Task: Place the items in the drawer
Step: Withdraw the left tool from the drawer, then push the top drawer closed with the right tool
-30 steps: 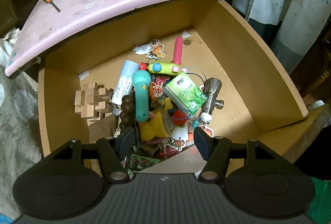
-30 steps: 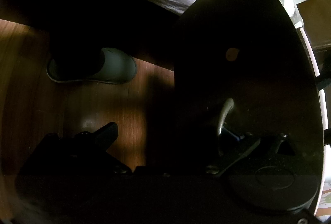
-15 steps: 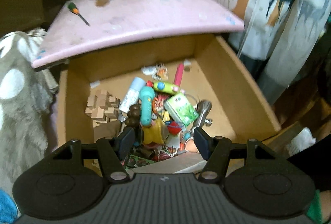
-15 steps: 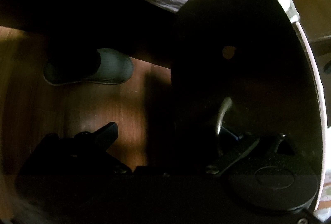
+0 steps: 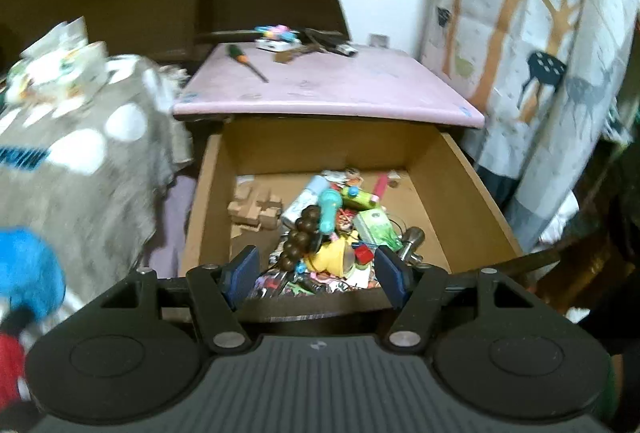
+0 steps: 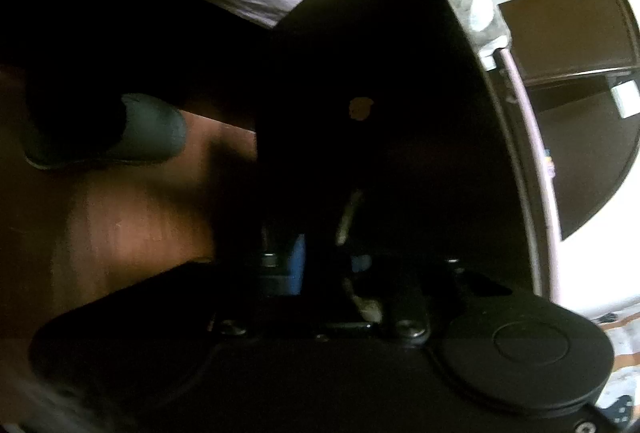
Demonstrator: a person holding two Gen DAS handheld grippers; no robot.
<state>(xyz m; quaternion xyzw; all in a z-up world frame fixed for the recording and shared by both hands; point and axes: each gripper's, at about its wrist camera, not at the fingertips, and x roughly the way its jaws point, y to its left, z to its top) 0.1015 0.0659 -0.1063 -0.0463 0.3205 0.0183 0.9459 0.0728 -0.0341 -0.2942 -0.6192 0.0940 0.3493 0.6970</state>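
Left wrist view: your left gripper [image 5: 318, 275] holds its fingers about half apart with nothing between them. Just beyond the fingers the drawer [image 5: 464, 189] stands open under the pink desk [image 5: 340, 89], full of clutter: a wooden puzzle [image 5: 256, 211], brown beads [image 5: 300, 239], a teal toy [image 5: 330, 211] and a green packet [image 5: 376, 229].

Right wrist view: your right gripper [image 6: 326, 265] is closing its fingers, nearly together, around the metal handle [image 6: 346, 219] on the dark drawer front [image 6: 400, 73]. Whether the pads already press on it is too dark to tell.

left wrist: looks down, set back, into open drawer [image 5: 460, 193] under pink worktop [image 5: 320, 89] | right wrist: close on dark drawer front [image 6: 380, 73], floor [image 6: 120, 225] beside | shared: drawer
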